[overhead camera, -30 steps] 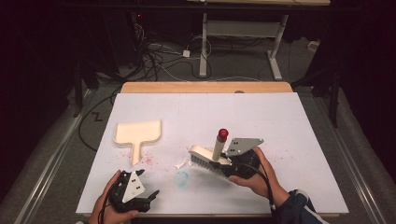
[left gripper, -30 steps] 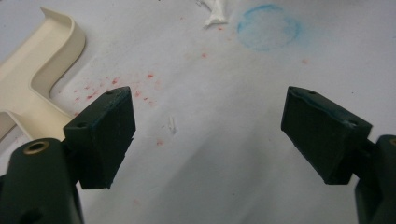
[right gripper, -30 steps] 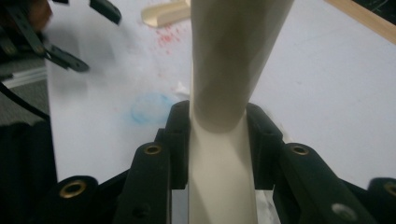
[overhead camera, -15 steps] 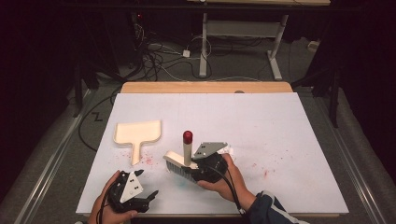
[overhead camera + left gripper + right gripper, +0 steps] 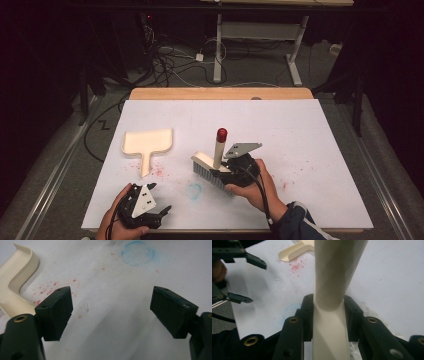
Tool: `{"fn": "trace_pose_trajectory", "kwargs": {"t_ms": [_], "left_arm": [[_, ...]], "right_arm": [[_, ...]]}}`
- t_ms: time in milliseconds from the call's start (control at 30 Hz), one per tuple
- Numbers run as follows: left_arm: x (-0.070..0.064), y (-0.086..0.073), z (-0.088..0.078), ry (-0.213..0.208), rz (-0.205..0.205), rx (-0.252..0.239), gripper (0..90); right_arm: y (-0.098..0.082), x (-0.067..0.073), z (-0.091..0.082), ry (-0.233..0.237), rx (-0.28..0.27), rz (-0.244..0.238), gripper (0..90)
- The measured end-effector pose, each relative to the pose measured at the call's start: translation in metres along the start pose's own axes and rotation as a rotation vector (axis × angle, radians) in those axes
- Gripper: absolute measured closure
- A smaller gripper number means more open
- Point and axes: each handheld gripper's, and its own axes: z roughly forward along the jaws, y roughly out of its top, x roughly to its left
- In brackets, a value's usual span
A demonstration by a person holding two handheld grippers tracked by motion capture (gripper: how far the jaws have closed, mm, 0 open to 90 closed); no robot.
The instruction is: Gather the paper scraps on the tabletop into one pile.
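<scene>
Right gripper view: the brush (image 5: 334, 277), judged light and stiff, is pinched low on its handle by the right gripper (image 5: 329, 315); the left gripper (image 5: 112, 312) is spread.

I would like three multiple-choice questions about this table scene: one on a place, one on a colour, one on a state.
1. Where does the dustpan lie compared with the brush in the high view?
A. left
B. right
C. under it

2. What colour is the tip of the brush handle?
A. blue
B. red
C. green

3. How are the left gripper jaws?
A. open
B. shut on the dustpan
C. shut on the brush

Answers: 1 A, it lies farther left on the table. 2 B, the cap is red. 3 A, bare table shows between the jaws.
</scene>
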Motion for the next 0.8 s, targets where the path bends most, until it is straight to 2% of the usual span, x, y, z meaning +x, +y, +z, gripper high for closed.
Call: {"fn": "trace_pose_trajectory", "kwargs": {"t_ms": [133,200,300,400,500,567,633,700,733,800], "left_arm": [[0.000,0.000,0.000,-0.005,0.004,0.000,17.4],[0.000,0.000,0.000,-0.008,0.005,0.001,17.4],[-0.001,0.000,0.000,-0.009,0.008,0.003,17.4],[-0.001,0.001,0.000,-0.006,0.009,0.000,17.4],[-0.001,0.001,0.001,-0.007,0.008,-0.001,17.4],[-0.001,0.002,0.002,-0.008,0.007,0.002,17.4],[-0.002,0.003,0.002,-0.010,0.014,0.003,17.4],[-0.002,0.003,0.003,-0.013,0.014,0.003,17.4],[-0.002,0.003,0.003,-0.012,0.014,0.003,17.4],[-0.002,0.003,0.003,-0.012,0.013,0.000,17.4]], "right_arm": [[0.002,-0.003,-0.028,-0.023,-0.053,0.004,68.2],[0.000,-0.008,-0.044,-0.064,-0.079,0.016,68.1],[-0.008,-0.021,-0.062,-0.153,-0.100,0.039,68.2],[-0.022,-0.036,-0.070,-0.293,-0.082,0.060,68.2],[-0.035,-0.050,-0.072,-0.388,-0.061,0.091,68.2],[-0.043,-0.059,-0.069,-0.441,-0.045,0.137,68.2],[-0.048,-0.064,-0.062,-0.465,-0.034,0.174,68.2],[-0.050,-0.062,-0.052,-0.491,-0.011,0.179,68.1],[-0.050,-0.061,-0.046,-0.496,0.005,0.160,68.2],[-0.049,-0.056,-0.035,-0.490,0.015,0.154,68.1]]}}
